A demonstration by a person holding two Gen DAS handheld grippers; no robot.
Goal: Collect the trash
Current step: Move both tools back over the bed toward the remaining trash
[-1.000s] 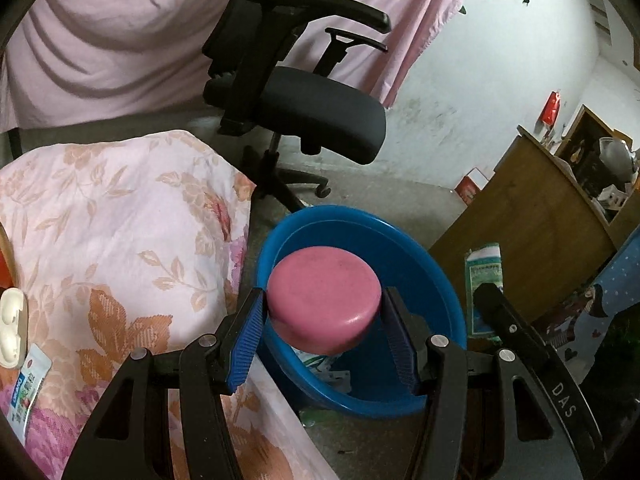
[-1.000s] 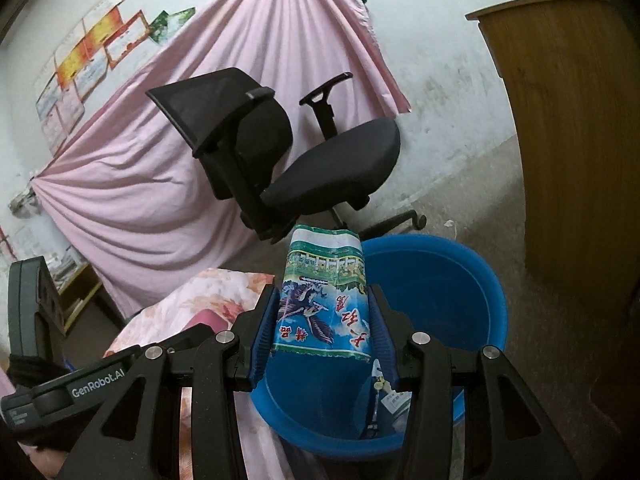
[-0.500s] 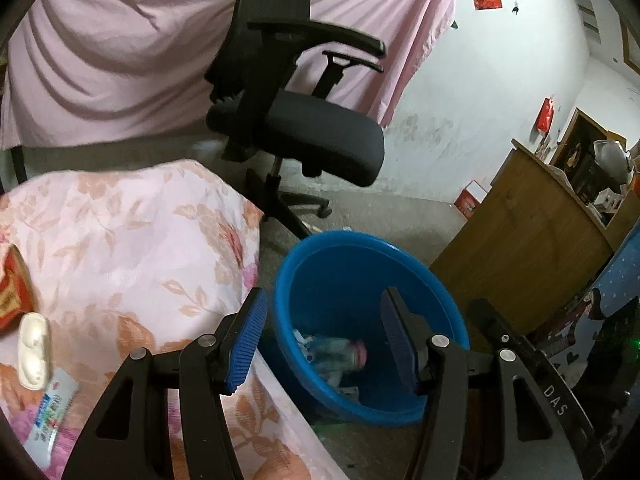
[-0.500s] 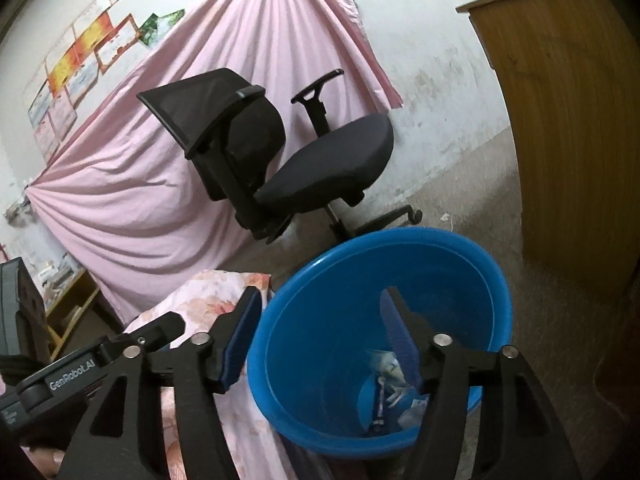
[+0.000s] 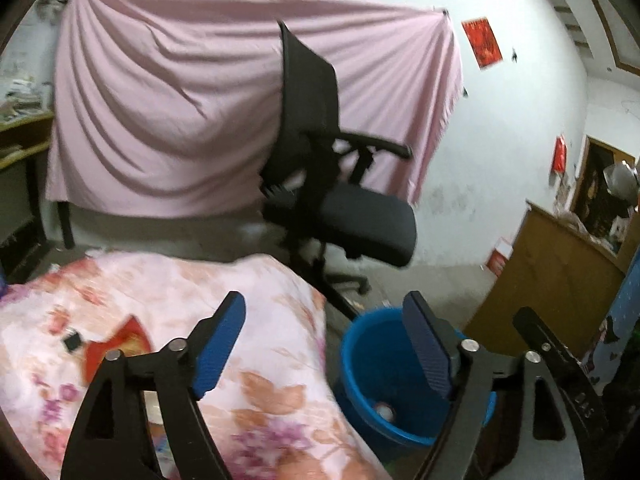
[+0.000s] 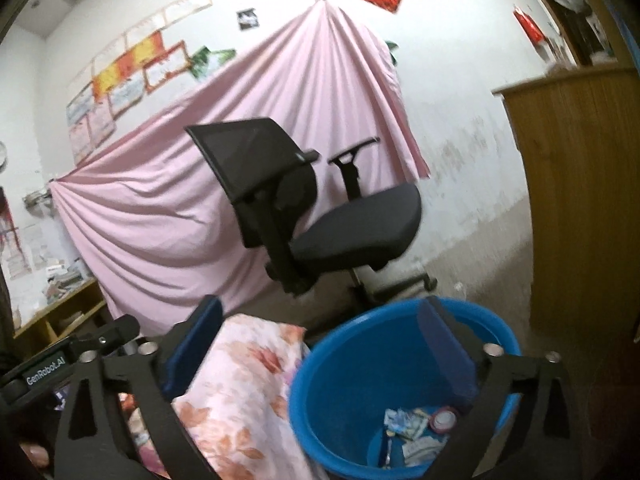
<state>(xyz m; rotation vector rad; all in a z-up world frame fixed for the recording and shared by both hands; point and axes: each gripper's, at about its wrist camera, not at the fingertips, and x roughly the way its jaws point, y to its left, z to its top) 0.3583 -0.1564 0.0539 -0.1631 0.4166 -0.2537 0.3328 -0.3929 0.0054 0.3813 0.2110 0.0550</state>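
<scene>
Beside the flowered cloth [image 6: 240, 384], on the floor, stands one blue bucket [image 6: 344, 360], upright and open-topped. At its bottom lie crumpled wrappers [image 6: 404, 426] in white and blue, too jumbled to count, and one small round pink-rimmed lid [image 6: 442, 418] just beside them. The left wrist view shows only a glimpse of that round piece through the bucket's mouth [image 5: 384, 410]. The right gripper [image 6: 320, 344] hangs above the bucket's near rim, its jaws having just spread to their widest with nothing between them. The left gripper [image 5: 324, 344] is over the cloth's edge, jaws likewise just widened and empty. On the cloth lie one red packet [image 5: 116, 346] and one small black square [image 5: 72, 340]. One black office chair [image 5: 336, 200] stands behind, before one pink sheet [image 5: 172, 120].
</scene>
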